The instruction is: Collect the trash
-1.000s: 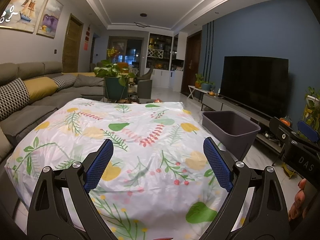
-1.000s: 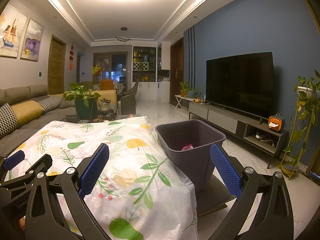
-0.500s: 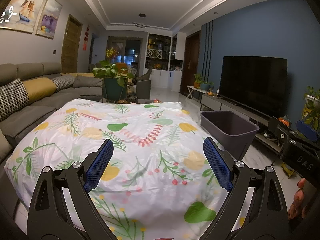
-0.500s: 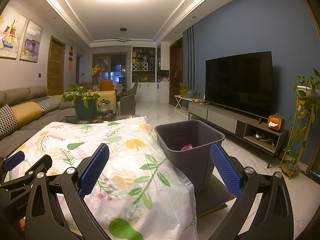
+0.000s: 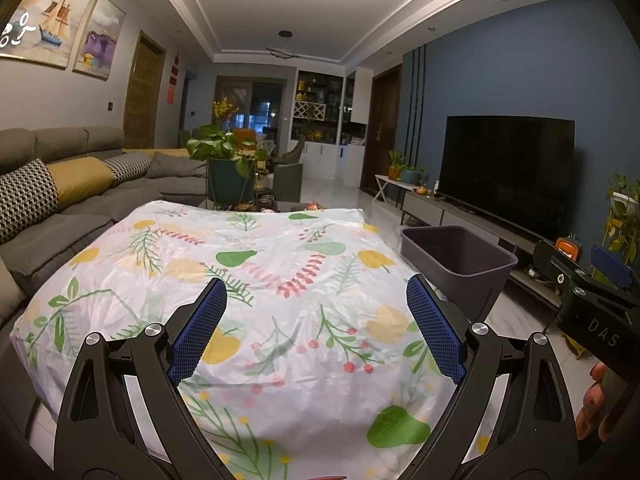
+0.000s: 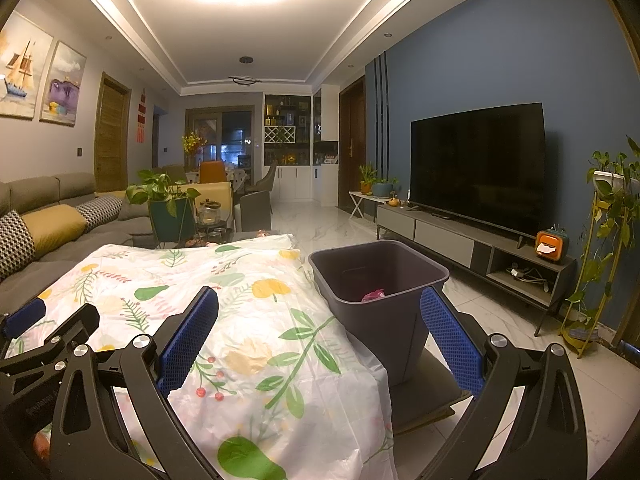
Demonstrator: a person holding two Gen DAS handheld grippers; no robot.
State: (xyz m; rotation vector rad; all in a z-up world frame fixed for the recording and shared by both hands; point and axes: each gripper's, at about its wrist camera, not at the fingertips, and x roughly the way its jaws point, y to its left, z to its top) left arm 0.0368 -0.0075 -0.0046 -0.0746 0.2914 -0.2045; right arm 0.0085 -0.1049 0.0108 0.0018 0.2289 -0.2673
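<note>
A dark grey trash bin (image 6: 380,280) stands on a low stool at the right side of the table; a pink crumpled scrap (image 6: 373,295) lies inside it. The same bin (image 5: 456,256) shows at the right in the left wrist view. My left gripper (image 5: 316,328) is open above the floral tablecloth (image 5: 256,280), with nothing between its blue pads. My right gripper (image 6: 320,340) is open too, held over the cloth's right edge (image 6: 280,320) in front of the bin. No loose trash shows on the cloth.
A grey sofa (image 5: 60,208) with cushions runs along the left. A potted plant (image 5: 228,160) and small items sit beyond the table's far end. A TV (image 6: 480,164) on a low cabinet (image 6: 460,240) lines the right wall, with a plant stand (image 6: 604,240) near it.
Both views have tilted slightly upward and the grippers have drifted a little; both stay open and nothing was picked up or dropped.
</note>
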